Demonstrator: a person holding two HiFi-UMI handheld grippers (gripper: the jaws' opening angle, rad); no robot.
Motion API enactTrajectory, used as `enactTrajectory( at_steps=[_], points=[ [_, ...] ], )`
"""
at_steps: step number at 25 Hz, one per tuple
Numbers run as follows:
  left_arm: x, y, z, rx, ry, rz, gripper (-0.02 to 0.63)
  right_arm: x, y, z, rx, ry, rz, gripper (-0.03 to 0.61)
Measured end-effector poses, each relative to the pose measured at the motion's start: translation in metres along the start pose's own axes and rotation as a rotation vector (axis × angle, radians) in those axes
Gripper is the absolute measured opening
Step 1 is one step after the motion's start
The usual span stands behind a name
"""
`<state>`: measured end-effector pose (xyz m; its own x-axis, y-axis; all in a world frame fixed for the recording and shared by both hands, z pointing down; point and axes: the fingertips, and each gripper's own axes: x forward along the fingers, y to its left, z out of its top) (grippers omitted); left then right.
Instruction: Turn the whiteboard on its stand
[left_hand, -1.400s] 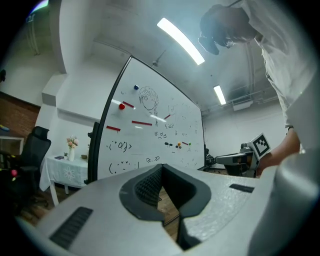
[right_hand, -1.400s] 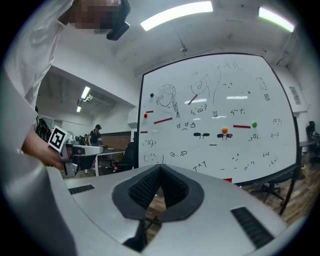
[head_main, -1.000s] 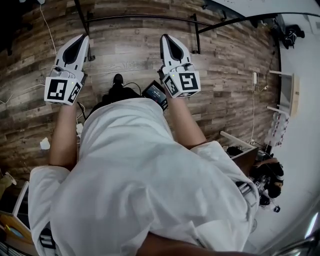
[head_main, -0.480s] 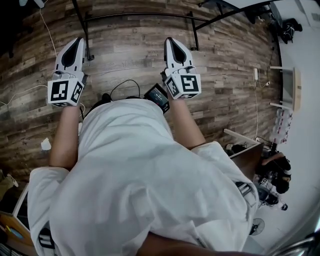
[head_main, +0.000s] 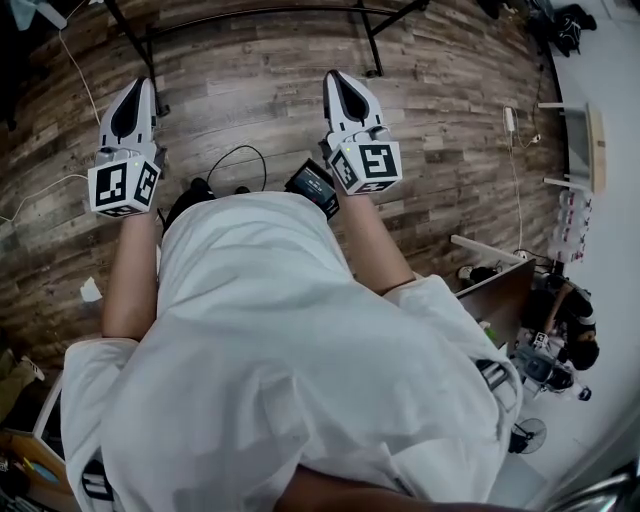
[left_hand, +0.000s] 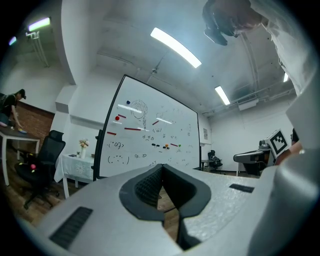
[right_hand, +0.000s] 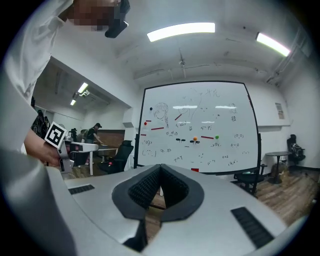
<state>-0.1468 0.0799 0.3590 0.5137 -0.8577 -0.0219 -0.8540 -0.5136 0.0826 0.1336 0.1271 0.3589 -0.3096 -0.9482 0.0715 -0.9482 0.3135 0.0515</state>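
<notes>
The whiteboard stands ahead on its black-framed stand, covered with marker scribbles, red strips and coloured magnets. In the right gripper view the whiteboard faces me nearly square on. From the head view only the stand's black base bars show, on the wooden floor at the top edge. My left gripper and right gripper are held out level toward the board, well short of it. The left gripper and the right gripper are both shut with nothing between the pads.
A black office chair and a cloth-covered table with flowers stand left of the board. A chair sits at its right. A cable lies on the floor near my feet. Desks and clutter fill the right side.
The stand's base bars have slid toward the top edge of the head view. My left gripper has moved up and left in the frame. Both grippers stay shut.
</notes>
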Motion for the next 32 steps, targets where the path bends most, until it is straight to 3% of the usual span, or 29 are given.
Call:
enactTrajectory(
  at_steps=[11, 32],
  points=[
    [-0.011, -0.044, -0.016, 0.036, 0.054, -0.017, 0.006, -0.035, -0.021, -0.007, 0.023, -0.015, -0.006, -0.002],
    [-0.039, -0.05, -0.009, 0.04, 0.046, -0.017, 0.006, -0.037, -0.003, -0.016, 0.033, -0.018, 0.034, -0.002]
  ],
)
